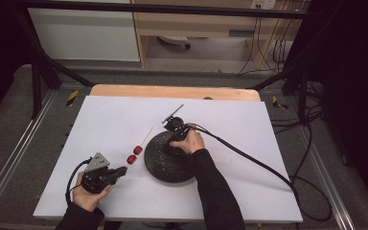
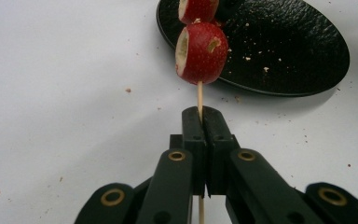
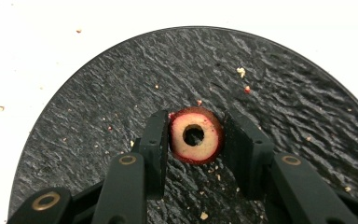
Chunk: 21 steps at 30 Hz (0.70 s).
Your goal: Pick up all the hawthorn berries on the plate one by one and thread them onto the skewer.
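Skewer [image 2: 199,95] is being clamped by the left gripper [image 2: 200,116], jaws clenched tight on the thin wooden stick at its near end, so the stick is running up and away from the gripper toward the far side of the white counter [image 1: 249,129]. Two red fruit pieces are sitting threaded on it: the nearer red piece [image 2: 201,52] is hanging just above the jaw tips in the left gripper view, pale cut flesh showing on its side, and a second red piece [image 2: 197,9] is touching it right behind, partly cut off by the frame edge. From the high view the skewer [image 1: 143,140] is lying slanted, the left gripper [image 1: 119,171] at near left and the bare tip pointing far and right, fruit pieces just left of the black plate [image 1: 165,167]. Right gripper [image 3: 196,135] is pointing down into the black plate [image 3: 284,93], which has a rough slate-like texture and scattered crumbs. Between its jaws is a cored fruit ring [image 3: 196,135], red skin, pale flesh, a hole through the middle; both pads are pressing on its sides, so the gripper is grasping it, the piece sitting on or just above the plate surface, cannot tell which. Right hand [image 1: 190,141] is holding that gripper over the plate's far edge.
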Each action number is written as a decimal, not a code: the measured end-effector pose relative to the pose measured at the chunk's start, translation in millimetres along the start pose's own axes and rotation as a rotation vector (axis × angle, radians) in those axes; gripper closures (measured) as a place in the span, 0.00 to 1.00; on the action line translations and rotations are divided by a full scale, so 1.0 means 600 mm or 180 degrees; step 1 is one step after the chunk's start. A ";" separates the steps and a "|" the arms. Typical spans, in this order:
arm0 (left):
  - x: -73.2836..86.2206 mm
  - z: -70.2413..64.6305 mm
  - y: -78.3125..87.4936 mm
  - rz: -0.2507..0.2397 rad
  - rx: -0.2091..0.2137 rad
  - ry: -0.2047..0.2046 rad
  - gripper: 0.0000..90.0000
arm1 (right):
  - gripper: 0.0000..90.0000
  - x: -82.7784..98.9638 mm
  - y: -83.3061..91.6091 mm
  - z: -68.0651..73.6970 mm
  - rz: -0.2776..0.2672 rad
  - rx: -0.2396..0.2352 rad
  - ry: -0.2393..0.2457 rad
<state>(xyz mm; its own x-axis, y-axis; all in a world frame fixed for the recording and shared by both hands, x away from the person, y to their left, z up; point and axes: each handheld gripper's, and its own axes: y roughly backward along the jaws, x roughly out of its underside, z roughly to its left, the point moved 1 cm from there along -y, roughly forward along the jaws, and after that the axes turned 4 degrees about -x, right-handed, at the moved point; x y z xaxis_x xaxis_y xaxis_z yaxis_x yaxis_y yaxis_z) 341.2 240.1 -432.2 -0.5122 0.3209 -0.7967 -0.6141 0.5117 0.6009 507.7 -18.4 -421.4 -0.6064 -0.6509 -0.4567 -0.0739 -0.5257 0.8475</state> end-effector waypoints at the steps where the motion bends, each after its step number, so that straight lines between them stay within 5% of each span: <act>1: 0.000 0.000 0.000 0.0000 0.0000 -0.0001 0.98 | 0.69 0.000 0.001 0.001 0.0004 -0.0005 -0.0001; 12: -0.002 -0.006 -0.001 -0.0009 -0.0004 -0.0025 0.98 | 0.69 0.006 0.046 0.020 -0.0169 -0.0006 -0.0043; 21: -0.004 -0.019 -0.007 -0.0006 -0.0001 -0.0076 0.98 | 0.69 0.056 0.086 0.024 -0.0511 -0.0125 -0.0226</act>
<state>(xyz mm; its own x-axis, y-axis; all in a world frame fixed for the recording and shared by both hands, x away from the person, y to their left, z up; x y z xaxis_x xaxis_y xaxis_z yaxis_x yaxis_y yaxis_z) 338.0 228.2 -432.1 -0.4966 0.3388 -0.7991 -0.6152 0.5120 0.5995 472.4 -59.6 -389.2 -0.6437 -0.5174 -0.5639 -0.1441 -0.6417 0.7533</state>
